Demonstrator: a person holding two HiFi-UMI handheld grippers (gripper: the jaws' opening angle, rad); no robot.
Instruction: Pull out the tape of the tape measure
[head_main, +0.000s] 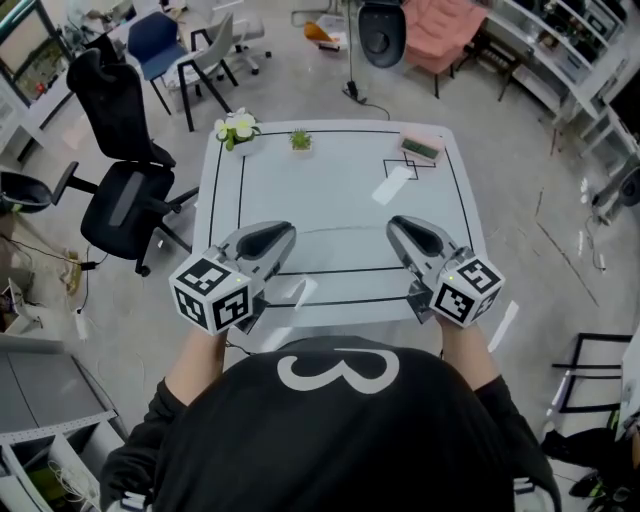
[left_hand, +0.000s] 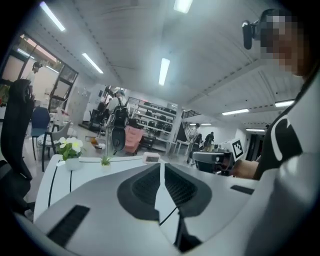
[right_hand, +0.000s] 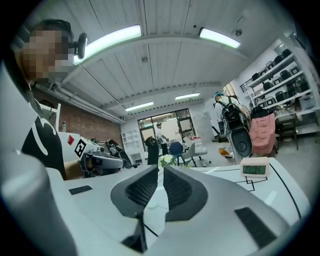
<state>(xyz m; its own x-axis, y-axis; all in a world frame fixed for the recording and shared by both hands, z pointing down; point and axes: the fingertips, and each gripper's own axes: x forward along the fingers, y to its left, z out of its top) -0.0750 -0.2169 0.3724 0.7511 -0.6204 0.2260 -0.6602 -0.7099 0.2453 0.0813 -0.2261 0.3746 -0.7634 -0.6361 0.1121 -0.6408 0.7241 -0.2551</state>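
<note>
No tape measure shows in any view. My left gripper (head_main: 288, 228) hovers over the front left of the white table (head_main: 330, 210), and its jaws meet at the tips with nothing between them (left_hand: 161, 164). Over the front right, my right gripper (head_main: 392, 222) is likewise shut and empty (right_hand: 161, 167). Both point toward the far edge. Each gripper also appears in the other's view, the right gripper (left_hand: 215, 161) and the left gripper (right_hand: 102, 161).
At the table's far edge stand a white flower pot (head_main: 237, 127), a small green plant (head_main: 300, 139) and a small digital clock (head_main: 421, 146) (right_hand: 255, 168). Black lines mark the tabletop, with a white strip (head_main: 395, 185) near the clock. Black office chairs (head_main: 120, 170) stand to the left.
</note>
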